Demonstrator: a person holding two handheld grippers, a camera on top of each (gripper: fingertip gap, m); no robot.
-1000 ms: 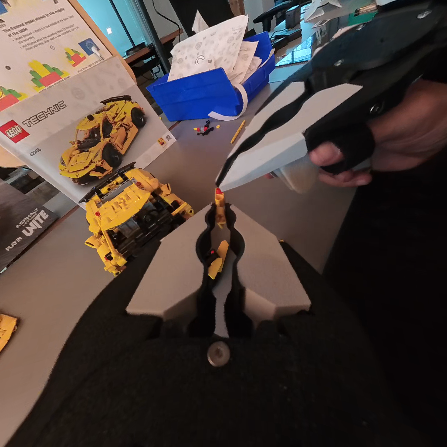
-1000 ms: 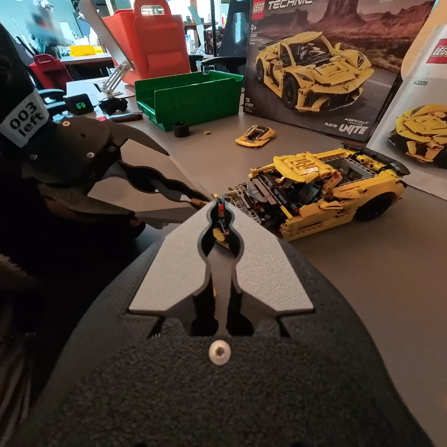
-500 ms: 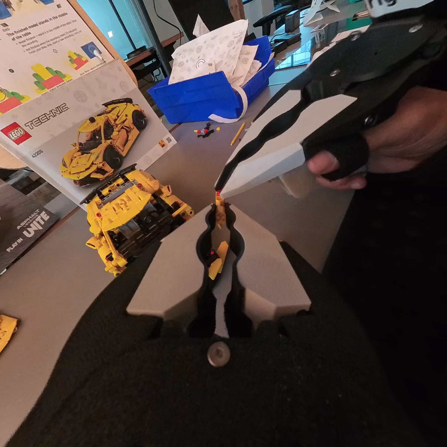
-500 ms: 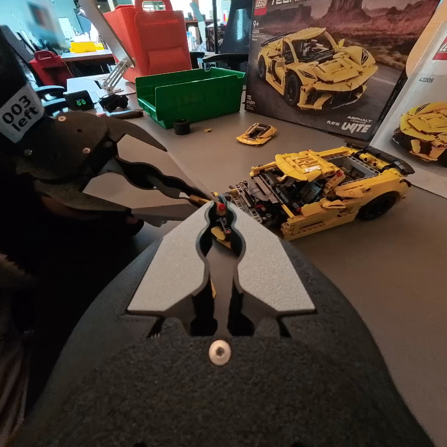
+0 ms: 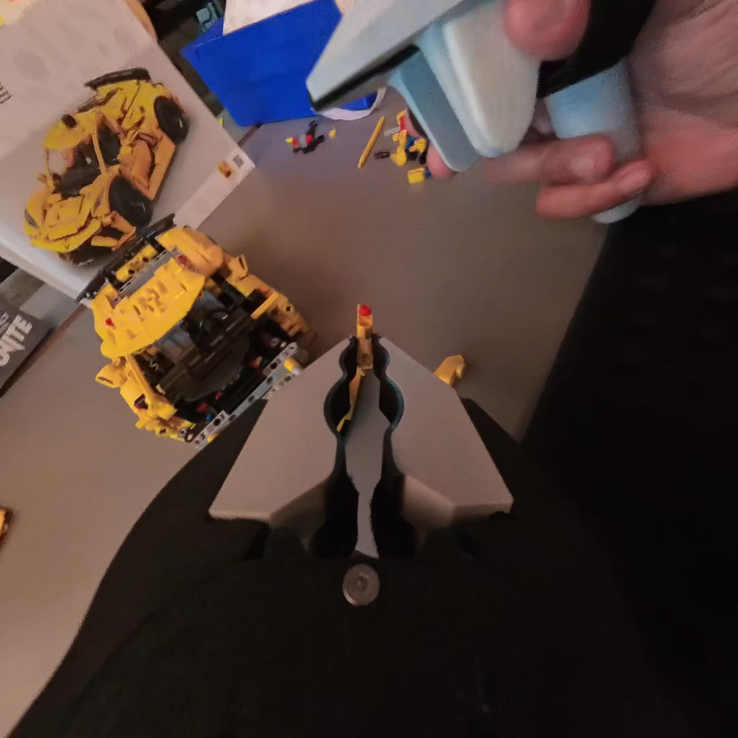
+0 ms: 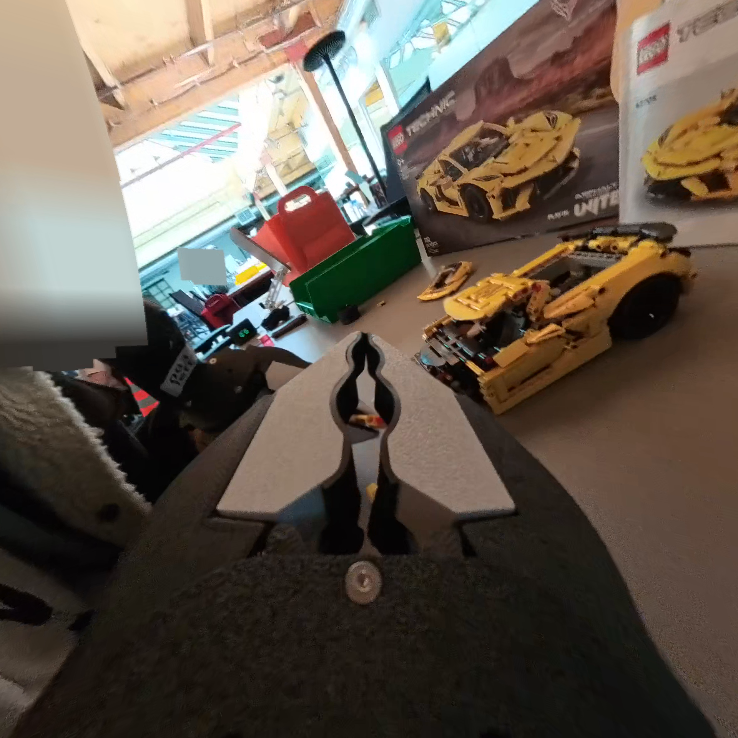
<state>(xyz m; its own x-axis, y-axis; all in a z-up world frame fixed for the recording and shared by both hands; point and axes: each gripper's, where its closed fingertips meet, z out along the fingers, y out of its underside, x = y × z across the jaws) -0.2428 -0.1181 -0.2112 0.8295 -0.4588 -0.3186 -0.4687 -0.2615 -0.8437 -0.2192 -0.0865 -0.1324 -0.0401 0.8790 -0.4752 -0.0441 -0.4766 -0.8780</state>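
My left gripper (image 5: 363, 341) is shut on a thin yellow brick piece (image 5: 362, 351) with a red pin (image 5: 363, 310) on its far tip, held above the grey table (image 5: 399, 259). My right gripper (image 5: 315, 94) is up at the top of the left wrist view, held by a hand, well apart from the piece. In the right wrist view my right gripper (image 6: 365, 339) is shut with nothing between its tips. The yellow piece (image 6: 365, 419) shows through the gap of its fingers. The part-built yellow model car (image 5: 187, 331) stands left of the left gripper and also shows in the right wrist view (image 6: 559, 319).
A small yellow piece (image 5: 451, 367) lies just right of the left gripper. Loose small pieces (image 5: 399, 147) lie near a blue bin (image 5: 271, 68). A booklet (image 5: 100, 159) leans behind the car. A green bin (image 6: 355, 271), a yellow panel (image 6: 447, 275) and the set's box (image 6: 511, 159) stand behind. Across from one pair of fingers to the other is roughly 9 centimetres.
My right gripper has left the red pin on the yellow piece's tip and moved up and away from it. My left gripper still holds the piece and has tilted down a little.
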